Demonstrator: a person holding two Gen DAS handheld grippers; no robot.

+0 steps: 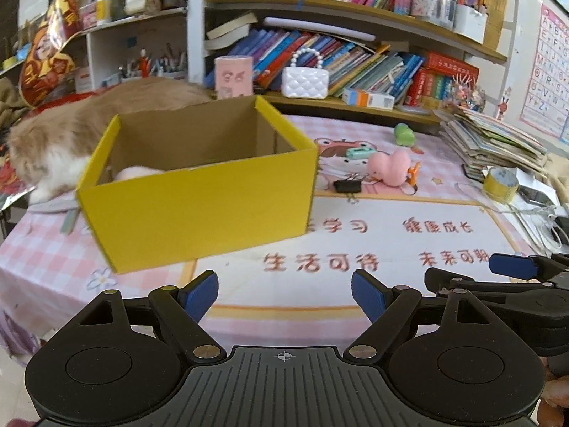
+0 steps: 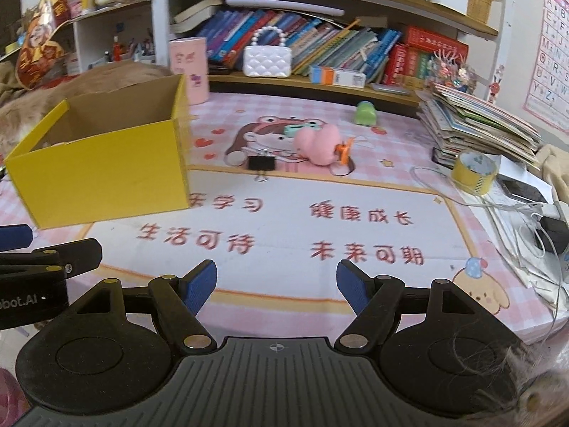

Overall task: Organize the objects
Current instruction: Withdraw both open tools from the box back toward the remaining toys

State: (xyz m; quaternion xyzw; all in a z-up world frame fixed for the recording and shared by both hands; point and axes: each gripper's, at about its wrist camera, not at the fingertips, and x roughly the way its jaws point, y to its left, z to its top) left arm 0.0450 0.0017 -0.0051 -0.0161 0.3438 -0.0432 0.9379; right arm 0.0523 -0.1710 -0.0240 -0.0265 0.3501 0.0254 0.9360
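We hold both grippers low over the near edge of the table mat [image 2: 320, 195], side by side and apart from every object. The left gripper [image 1: 284, 293] has its blue pads spread wide with nothing between them. The right gripper [image 2: 276, 286] is likewise released, jaws parted and empty.

The yellow box [image 1: 199, 206] stands upright and open-topped on the left part of the mat, well ahead of the left gripper. A pale rounded item lies inside it at the near left corner; we cannot tell what it is. A tan and white cat [image 1: 71, 131] lies just behind the box on its far left side.

The loose objects sit in a cluster to the right of the box, farther across the mat:
- a black binder clip [image 2: 261, 163], nearest to us;
- a pink plush toy [image 2: 318, 146], just right of the clip, with an orange clip [image 2: 343, 151] touching its right side;
- a mint green item [image 2: 295, 128] at the toy's far left edge;
- a green toy [image 2: 364, 112], farther back, near the shelf.

A roll of yellow tape [image 2: 474, 170] stands at the right, beside a stack of books [image 2: 480, 124].
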